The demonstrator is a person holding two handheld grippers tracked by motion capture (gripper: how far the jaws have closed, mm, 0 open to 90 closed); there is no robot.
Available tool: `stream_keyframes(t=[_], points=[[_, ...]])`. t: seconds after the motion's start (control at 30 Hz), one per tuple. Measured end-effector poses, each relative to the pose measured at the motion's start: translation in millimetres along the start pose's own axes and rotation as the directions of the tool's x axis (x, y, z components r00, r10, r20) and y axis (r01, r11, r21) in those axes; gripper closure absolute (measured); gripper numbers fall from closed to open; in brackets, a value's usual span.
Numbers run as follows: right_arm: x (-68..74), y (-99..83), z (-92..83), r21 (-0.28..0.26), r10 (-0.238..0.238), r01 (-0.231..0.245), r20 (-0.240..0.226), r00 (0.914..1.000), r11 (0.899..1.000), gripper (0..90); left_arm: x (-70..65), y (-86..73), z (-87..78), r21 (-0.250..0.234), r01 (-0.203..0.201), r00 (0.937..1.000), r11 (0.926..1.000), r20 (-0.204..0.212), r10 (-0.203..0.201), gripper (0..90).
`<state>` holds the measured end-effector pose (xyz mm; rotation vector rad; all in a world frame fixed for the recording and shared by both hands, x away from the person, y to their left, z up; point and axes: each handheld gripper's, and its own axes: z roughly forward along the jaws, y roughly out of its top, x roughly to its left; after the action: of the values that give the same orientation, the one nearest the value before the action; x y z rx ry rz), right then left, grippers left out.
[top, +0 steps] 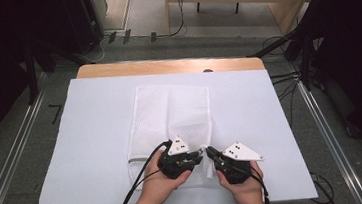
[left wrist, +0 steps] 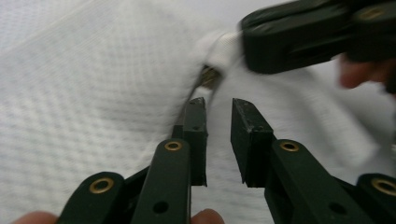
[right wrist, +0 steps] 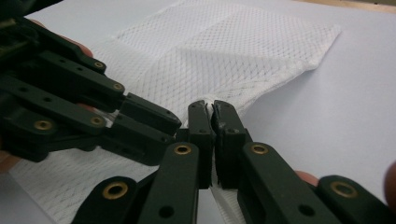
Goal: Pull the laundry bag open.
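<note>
White mesh bag (top: 171, 120) lies flat mid-table on a white sheet (top: 87, 141), its near edge bunched. Right gripper (top: 210, 152) is clamped on the bag's near corner; left gripper (top: 200, 155) points at it, jaws slightly apart, nothing pinched.

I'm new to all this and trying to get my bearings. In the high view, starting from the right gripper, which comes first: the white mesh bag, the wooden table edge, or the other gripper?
1. White mesh bag: a corner is pinched in the right gripper's fingers.
2. Left gripper: just beside it, to the left.
3. Wooden table edge: far side, beyond the white sheet.
</note>
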<state>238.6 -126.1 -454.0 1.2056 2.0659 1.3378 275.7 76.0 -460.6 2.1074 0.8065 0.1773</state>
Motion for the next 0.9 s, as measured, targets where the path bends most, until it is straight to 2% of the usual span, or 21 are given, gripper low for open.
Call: stream_keyframes(t=[0.03,0.13,0.3,0.37,0.4,0.43,0.5,0.6,0.9], points=[[0.6,0.5,-0.9,-0.003,0.0,0.0,-0.003,1.0,1.0,88.5,4.4,-0.8,0.0,-0.003,0.009,0.9997,1.0,-0.024,-0.009,72.0],[0.9,0.8,-1.8,-0.007,0.002,-0.002,-0.024,0.9997,1.0,88.5,6.8,0.3,0.3,-0.018,0.0,1.0,0.9998,-0.005,0.0,68.2],[2.6,2.2,-1.3,-0.01,-0.005,0.004,-0.032,0.9995,1.0,88.5,6.5,0.8,3.1,-0.011,-0.01,0.9997,0.9999,0.024,0.011,71.5],[2.7,2.4,-1.2,-0.012,-0.006,0.006,-0.029,0.9996,1.0,88.5,4.4,0.1,3.9,-0.003,-0.031,0.9988,0.9995,0.037,0.031,72.2],[2.9,2.7,-1.0,-0.014,-0.008,0.008,-0.023,0.9997,1.0,88.5,0.6,0.0,3.3,-0.001,-0.059,0.9979,0.9983,0.028,0.059,76.5],[2.5,2.8,-1.0,-0.015,-0.012,0.011,-0.021,0.9997,1.0,88.5,-0.2,-0.1,3.0,-0.007,-0.067,0.9974,0.9977,0.025,0.068,78.2],[2.3,2.8,-1.1,-0.015,-0.013,0.013,-0.019,0.9997,1.0,88.6,-0.4,0.2,1.9,-0.006,-0.066,0.9976,0.9978,0.021,0.066,81.2],[0.4,3.2,-2.8,-0.023,-0.004,0.004,-0.011,0.9999,1.0,88.6,1.6,1.4,-1.8,-0.027,-0.037,0.9982,0.9989,0.046,0.038,81.8],[-0.5,2.1,-3.6,-0.012,-0.016,0.016,0.012,0.9998,1.0,88.6,1.2,2.9,-8.6,-0.051,-0.016,0.997,0.9986,0.075,0.02,81.5]])
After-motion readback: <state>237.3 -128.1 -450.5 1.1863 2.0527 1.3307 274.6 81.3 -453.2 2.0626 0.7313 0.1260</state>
